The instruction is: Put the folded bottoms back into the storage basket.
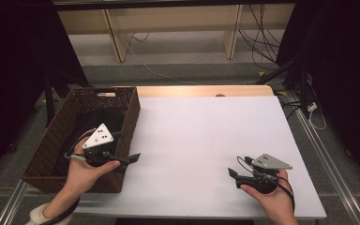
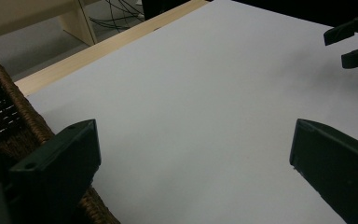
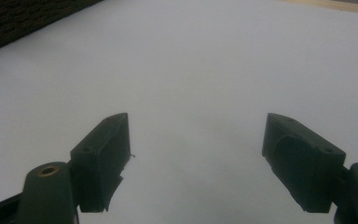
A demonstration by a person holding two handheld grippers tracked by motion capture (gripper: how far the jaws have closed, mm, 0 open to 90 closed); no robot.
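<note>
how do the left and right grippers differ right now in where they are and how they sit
The left gripper sits over the near right corner of the dark woven wicker basket, while the right gripper sits over the bare white table sheet, apart from the basket. The left gripper's jaws point right toward the table's middle; the right gripper's jaws point left. Both are black, topped by a grey three-cornered plate, hand-held, open and empty.

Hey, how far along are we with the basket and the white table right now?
Looks done: the white table top is bare, and dark material lies inside the wicker basket; what it is can't be told. In hand: nothing. The left gripper, at the basket's rim, and the right gripper, over the table, are both open and empty. Left: seemingly nothing loose remains on the table to gather.
</note>
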